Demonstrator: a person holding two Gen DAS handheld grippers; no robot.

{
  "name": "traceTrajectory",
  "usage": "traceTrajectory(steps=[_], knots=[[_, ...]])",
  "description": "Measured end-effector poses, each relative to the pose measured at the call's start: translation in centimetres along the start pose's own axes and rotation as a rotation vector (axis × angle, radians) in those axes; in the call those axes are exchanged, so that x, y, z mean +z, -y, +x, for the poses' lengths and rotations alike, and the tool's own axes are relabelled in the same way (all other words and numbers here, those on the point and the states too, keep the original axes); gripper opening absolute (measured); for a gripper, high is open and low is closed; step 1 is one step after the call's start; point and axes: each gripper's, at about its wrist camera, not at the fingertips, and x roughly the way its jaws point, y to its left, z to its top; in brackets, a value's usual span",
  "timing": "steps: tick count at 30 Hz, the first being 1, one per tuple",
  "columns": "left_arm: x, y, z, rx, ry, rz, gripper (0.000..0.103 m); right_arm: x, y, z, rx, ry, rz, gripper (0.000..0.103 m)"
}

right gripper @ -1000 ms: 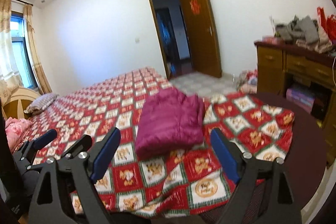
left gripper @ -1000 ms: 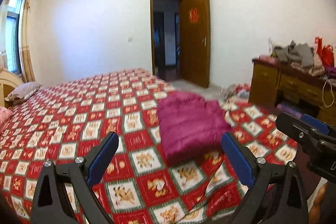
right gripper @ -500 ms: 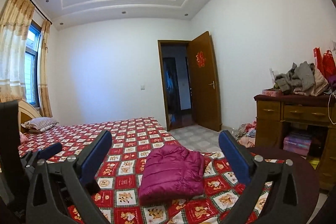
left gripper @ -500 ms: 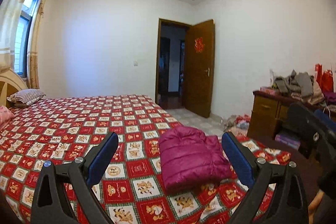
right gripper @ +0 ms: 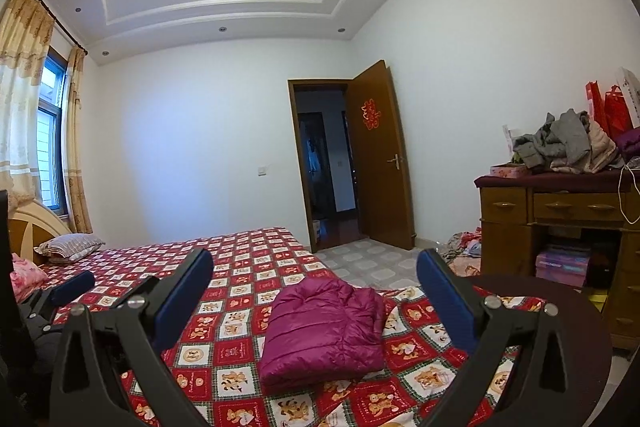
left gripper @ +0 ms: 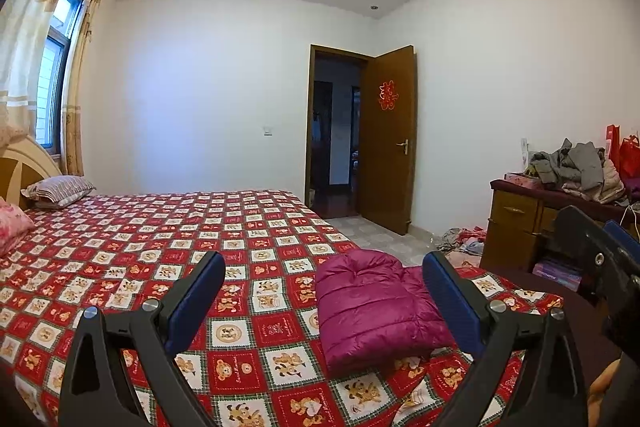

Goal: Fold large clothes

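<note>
Folded magenta jacket (right gripper: 324, 331) lies on bed (right gripper: 236, 267) near its foot corner. Left gripper (left gripper: 324, 291) and right gripper (right gripper: 314, 287) both wide, empty, above bed. Right jaws just opened wider.

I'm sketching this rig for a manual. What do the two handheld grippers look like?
Both look alike. The left gripper and right gripper each have two matte black plastic fingers, angular with triangular cut-outs, joined by silver round-headed bolts. Each fingertip carries a long, flat blue pad with a finely ribbed face. No cables, markings or sleeves show.
</note>
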Motion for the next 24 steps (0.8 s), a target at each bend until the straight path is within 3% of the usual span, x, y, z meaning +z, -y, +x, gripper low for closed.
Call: traceTrajectory(steps=[24], knots=[[0.06,0.01,0.01,0.011,0.005,0.016,0.1,0.01,0.55,0.38,0.005,-0.01,0.0,0.103]])
